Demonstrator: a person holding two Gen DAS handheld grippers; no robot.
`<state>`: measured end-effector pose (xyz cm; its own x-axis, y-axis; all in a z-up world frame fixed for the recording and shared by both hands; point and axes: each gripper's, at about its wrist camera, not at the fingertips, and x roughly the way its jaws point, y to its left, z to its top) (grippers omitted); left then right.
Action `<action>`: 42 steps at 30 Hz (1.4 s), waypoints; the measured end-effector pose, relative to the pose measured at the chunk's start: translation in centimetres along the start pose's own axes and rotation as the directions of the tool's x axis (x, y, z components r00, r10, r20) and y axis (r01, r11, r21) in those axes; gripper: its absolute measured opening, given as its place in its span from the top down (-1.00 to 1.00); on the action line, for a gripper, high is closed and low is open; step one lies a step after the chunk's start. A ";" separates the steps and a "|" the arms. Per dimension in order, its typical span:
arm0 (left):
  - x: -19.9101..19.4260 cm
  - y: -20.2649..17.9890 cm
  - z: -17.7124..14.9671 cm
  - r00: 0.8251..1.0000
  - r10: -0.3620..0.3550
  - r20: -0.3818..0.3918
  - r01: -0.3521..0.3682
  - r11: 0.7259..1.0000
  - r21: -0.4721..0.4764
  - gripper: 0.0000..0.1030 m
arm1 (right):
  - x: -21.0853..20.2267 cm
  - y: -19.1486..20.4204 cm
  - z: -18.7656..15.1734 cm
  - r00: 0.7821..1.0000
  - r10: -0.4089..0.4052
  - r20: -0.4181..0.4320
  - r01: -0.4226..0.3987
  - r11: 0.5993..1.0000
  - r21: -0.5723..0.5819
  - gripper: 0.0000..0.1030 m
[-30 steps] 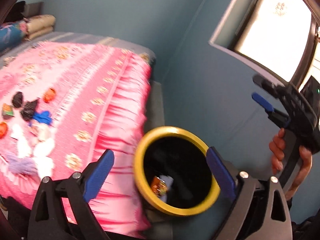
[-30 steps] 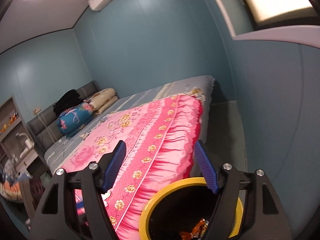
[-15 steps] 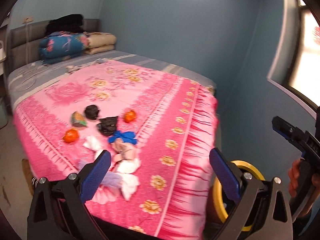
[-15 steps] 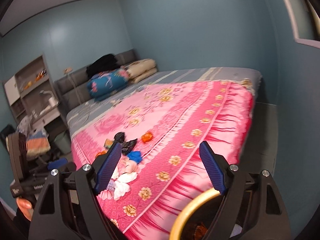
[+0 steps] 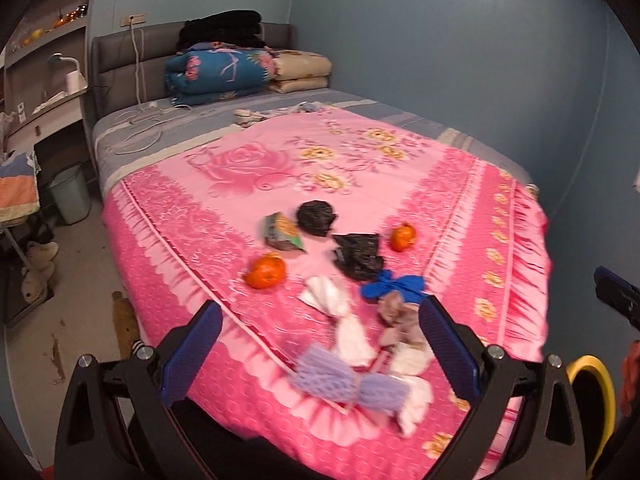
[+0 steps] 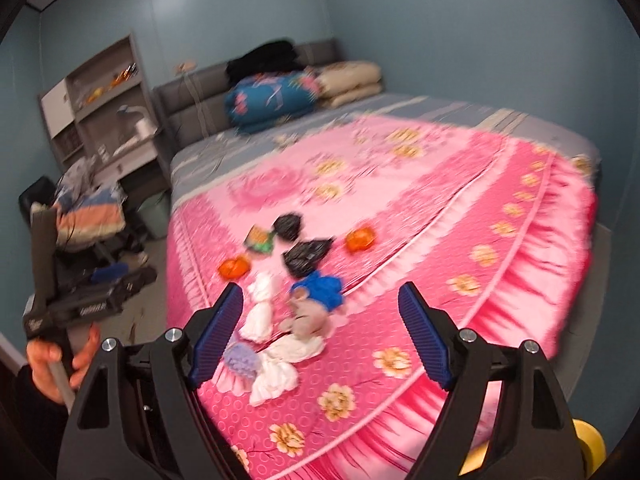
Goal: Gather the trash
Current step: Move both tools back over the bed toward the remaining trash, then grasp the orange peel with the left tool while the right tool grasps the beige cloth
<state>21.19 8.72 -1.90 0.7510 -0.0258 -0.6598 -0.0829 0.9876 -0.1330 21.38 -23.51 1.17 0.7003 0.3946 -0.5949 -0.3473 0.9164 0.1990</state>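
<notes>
Trash lies scattered on a pink floral blanket on the bed: two orange lumps, black bags, a green wrapper, a blue scrap, white tissues and purple foam netting. My left gripper is open and empty, above the blanket's near edge. My right gripper is open and empty, over the same pile. A yellow-rimmed black bin stands at the lower right, beside the bed.
Folded quilts and a grey headboard are at the far end. White cables lie on the grey sheet. A desk with shelves and a pale bin stand left. Blue walls close the right side.
Both grippers have swung left, away from the yellow-rimmed bin and toward the trash pile on the bed. Both stay open and empty.
</notes>
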 end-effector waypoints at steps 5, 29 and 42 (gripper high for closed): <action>4.1 3.2 0.9 0.998 0.042 -0.038 -0.042 0.999 -0.007 -0.84 | 7.3 1.0 -0.3 0.990 0.009 -0.144 -0.013 1.000 -0.027 -0.46; 20.0 7.6 1.1 0.969 0.045 -0.241 -0.057 0.998 -0.041 -0.83 | 24.6 1.3 -3.2 0.866 -0.066 -0.497 0.075 0.997 -0.001 -0.28; 22.8 5.8 0.3 0.955 0.004 -0.296 -0.013 1.000 -0.026 0.46 | 27.2 2.1 -4.6 0.830 -0.080 -0.552 0.093 0.996 -0.005 0.25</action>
<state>38.02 13.91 -17.52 0.5230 -0.0661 -0.8497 -0.1090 0.9836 -0.1436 36.85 -11.19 -18.17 0.2646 0.2167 -0.9397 -0.2832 0.9489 0.1391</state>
